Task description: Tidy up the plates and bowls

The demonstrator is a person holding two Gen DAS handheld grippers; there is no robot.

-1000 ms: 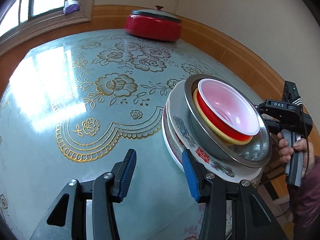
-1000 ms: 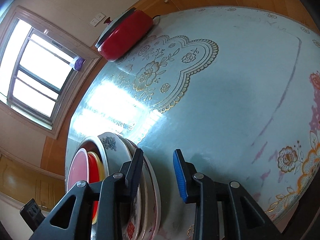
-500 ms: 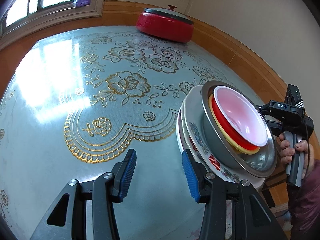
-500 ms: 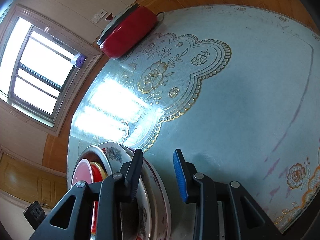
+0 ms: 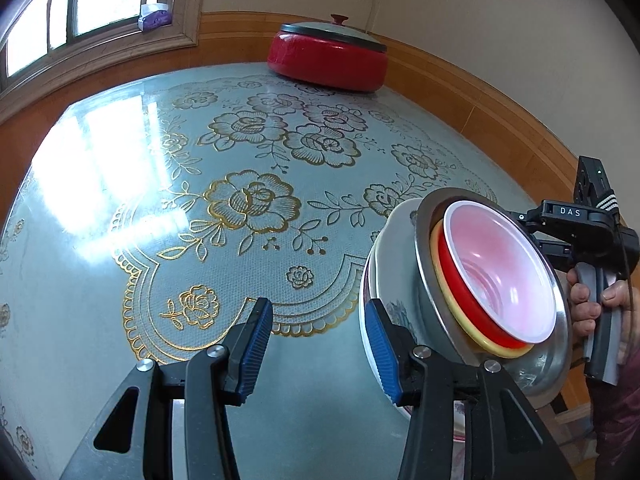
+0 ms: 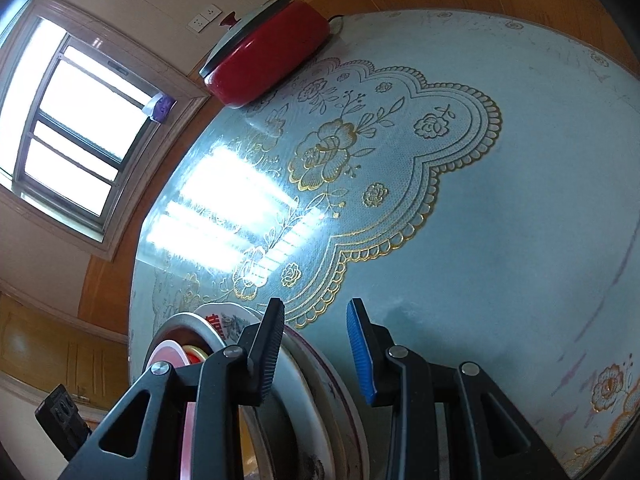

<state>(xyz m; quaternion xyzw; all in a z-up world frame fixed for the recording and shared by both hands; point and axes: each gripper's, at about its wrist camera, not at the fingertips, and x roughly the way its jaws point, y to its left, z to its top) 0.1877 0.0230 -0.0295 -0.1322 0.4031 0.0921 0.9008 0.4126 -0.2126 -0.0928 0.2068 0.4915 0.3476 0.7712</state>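
A stack of dishes stands at the table's near right edge in the left wrist view: patterned white plates (image 5: 390, 240), a steel bowl (image 5: 426, 248), a yellow bowl, a red bowl (image 5: 450, 268) and a pink bowl (image 5: 500, 268) on top. My left gripper (image 5: 318, 344) is open and empty, its right finger beside the plates' rim. The right gripper's body (image 5: 580, 236) shows behind the stack. In the right wrist view my right gripper (image 6: 316, 344) is open, its left finger next to the plates (image 6: 320, 392) and steel bowl (image 6: 180, 322).
A red lidded electric pot (image 5: 328, 56) sits at the table's far edge, also in the right wrist view (image 6: 268, 56). The round table (image 5: 100, 260) has a blue cloth with gold flowers under glass. Wood-panelled walls and a window surround it.
Both views have shifted: the stack sits further right in the left wrist view and lower left in the right wrist view. Both grippers stay open. The stack keeps its place.
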